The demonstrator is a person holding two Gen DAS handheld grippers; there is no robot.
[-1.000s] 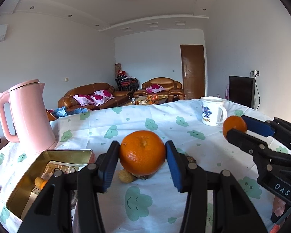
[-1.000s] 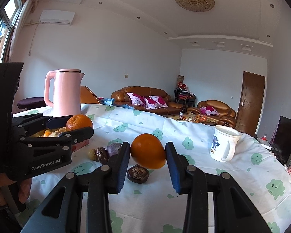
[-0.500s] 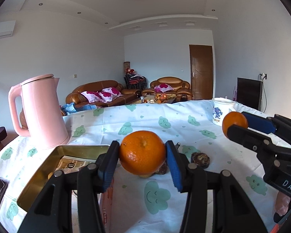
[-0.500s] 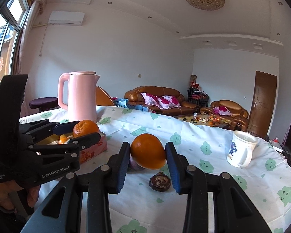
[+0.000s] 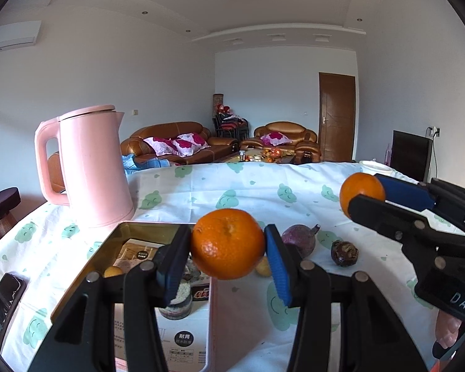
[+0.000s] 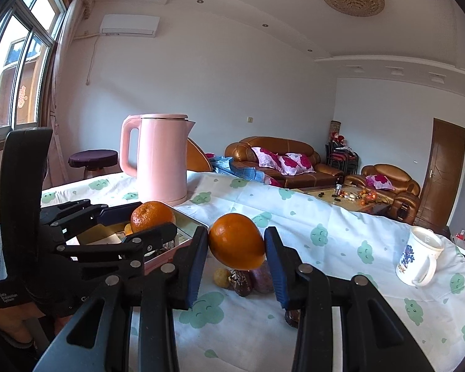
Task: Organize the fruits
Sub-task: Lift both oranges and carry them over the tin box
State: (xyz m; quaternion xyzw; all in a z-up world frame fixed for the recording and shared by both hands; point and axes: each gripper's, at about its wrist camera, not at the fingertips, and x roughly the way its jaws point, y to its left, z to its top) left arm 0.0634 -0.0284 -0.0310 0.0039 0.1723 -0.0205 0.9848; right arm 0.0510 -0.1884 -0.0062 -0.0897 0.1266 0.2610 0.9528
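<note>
Two round oranges, dimpled mandarin [image 5: 228,244] in left tongs [image 5: 228,248], smoother orange [image 6: 236,241] in right tongs [image 6: 236,248]

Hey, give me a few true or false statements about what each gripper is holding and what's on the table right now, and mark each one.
1. The left gripper is shut on an orange. True.
2. The right gripper is open and holds nothing. False: it is shut on a second orange.
3. The pink kettle lies on its side. False: it stands upright on the tablecloth.
4. The metal tin is open, with items showing inside. True.
5. The white mug stands inside the tin. False: it stands on the tablecloth, far from the tin.
6. A purple fruit lies on the tablecloth outside the tin. True.
</note>
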